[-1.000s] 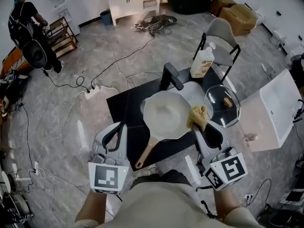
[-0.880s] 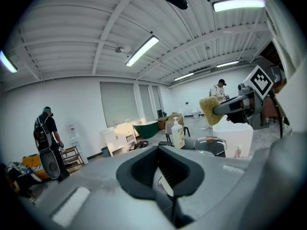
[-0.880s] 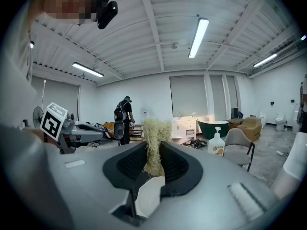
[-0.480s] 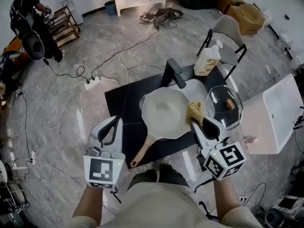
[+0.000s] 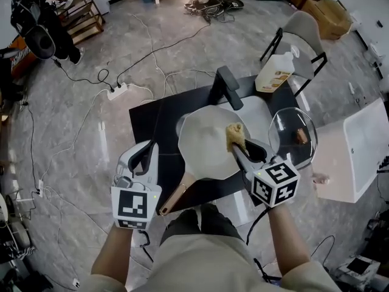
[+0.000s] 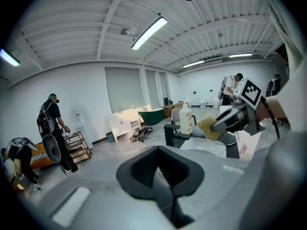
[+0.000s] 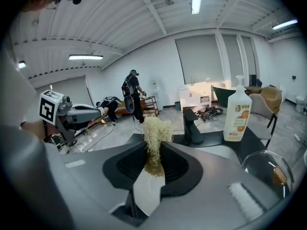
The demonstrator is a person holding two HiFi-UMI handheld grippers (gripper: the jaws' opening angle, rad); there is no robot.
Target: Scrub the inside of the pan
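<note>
Now over the round white pan (image 5: pixel 203 148), the right gripper (image 5: pixel 236 146) pinches a yellow stringy scrubber (image 5: pixel 234 135) in its fingers. Scrubbing starts: next, press down and rub. The left gripper (image 5: pixel 146 154) has its fingers closed on nothing.

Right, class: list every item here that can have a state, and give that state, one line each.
pan: upright, uncovered.
glass lid: off the pan, lying to its right.
scrubber: clamped in the right hand-held gripper, over the pan's right side; contact unclear.
left hand-held gripper: shut, empty.
soap bottle: upright.
faucet: no water seen.
</note>
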